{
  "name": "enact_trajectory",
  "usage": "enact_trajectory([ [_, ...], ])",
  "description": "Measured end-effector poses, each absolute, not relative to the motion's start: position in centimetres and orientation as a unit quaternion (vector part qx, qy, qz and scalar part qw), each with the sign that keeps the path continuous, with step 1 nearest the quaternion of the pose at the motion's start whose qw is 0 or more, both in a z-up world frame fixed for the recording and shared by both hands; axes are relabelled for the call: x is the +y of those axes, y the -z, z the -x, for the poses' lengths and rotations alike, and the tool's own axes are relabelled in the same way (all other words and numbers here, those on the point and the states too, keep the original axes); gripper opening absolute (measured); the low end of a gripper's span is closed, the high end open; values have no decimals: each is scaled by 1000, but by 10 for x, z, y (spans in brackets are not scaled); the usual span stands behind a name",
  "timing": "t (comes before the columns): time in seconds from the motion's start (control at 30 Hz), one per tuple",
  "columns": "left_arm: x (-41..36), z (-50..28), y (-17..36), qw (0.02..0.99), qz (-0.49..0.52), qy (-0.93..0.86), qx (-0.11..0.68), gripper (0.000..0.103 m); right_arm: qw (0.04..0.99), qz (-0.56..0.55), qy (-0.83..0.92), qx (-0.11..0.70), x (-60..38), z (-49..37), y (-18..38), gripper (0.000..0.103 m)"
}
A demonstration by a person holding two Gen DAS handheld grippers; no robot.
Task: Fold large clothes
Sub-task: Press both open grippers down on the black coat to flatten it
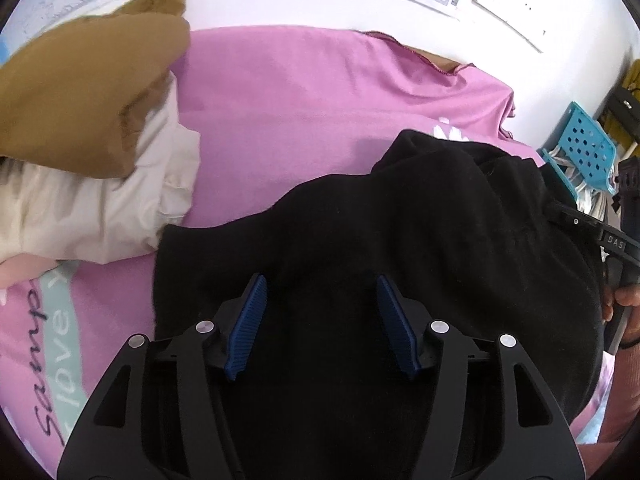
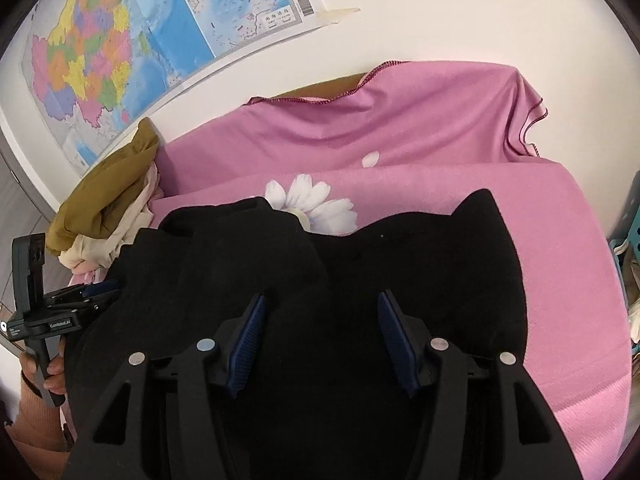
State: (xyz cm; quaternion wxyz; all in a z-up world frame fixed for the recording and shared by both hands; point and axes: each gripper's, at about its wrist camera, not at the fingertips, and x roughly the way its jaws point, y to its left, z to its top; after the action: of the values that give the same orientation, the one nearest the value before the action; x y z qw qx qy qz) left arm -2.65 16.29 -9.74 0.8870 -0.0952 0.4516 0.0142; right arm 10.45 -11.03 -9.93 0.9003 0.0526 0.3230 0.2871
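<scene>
One pink sheet point(image 2: 560, 264) under black garment point(image 2: 400, 264); map point(image 2: 120, 60) on wall.

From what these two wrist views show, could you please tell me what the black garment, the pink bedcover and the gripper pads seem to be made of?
Black garment: probably thick fleece or knit; matte, soft rounded folds, no sheen.
Pink bedcover: thin woven or knit fabric, faintly glossy; it drapes in smooth creases and has a stitched hem.
Gripper pads: likely blue ribbed rubber or soft plastic, set in matte black rigid plastic arms.
</scene>
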Motion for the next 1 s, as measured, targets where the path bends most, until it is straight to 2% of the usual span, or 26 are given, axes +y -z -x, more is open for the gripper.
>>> enact_trajectory([
  [0.07, 158, 36, 88, 894, 82, -22, 441, 59, 898, -71, -298, 316, -119, -96, 94, 56],
  [0.13, 153, 53, 77, 904, 69, -21, 422, 68, 900, -77, -304, 302, -128, -82, 87, 56],
  [0.17, 151, 59, 73, 907, 67, -21, 415, 69, 901, -78, -307, 297, -131, -75, 84, 56],
  [0.3, 149, 96, 59, 919, 68, -5, 387, 71, 904, -66, -327, 265, -139, -33, 76, 60],
  [0.43, 160, 111, 74, 913, 84, -16, 398, 74, 907, -40, -314, 278, -135, -26, 93, 60],
  [0.6, 181, 107, 96, 902, 147, 1, 406, 80, 898, -93, -320, 288, -144, -45, 116, 55],
  [0.7, 191, 104, 102, 894, 181, 2, 409, 81, 900, -92, -316, 285, -143, -43, 117, 55],
  [0.87, 176, 112, 92, 903, 141, -28, 405, 81, 896, -123, -311, 293, -151, -34, 108, 56],
  [0.93, 172, 120, 84, 907, 126, -45, 399, 80, 896, -131, -313, 286, -156, -26, 104, 62],
  [1.0, 171, 128, 78, 910, 122, -56, 392, 80, 897, -133, -316, 278, -160, -17, 100, 62],
])
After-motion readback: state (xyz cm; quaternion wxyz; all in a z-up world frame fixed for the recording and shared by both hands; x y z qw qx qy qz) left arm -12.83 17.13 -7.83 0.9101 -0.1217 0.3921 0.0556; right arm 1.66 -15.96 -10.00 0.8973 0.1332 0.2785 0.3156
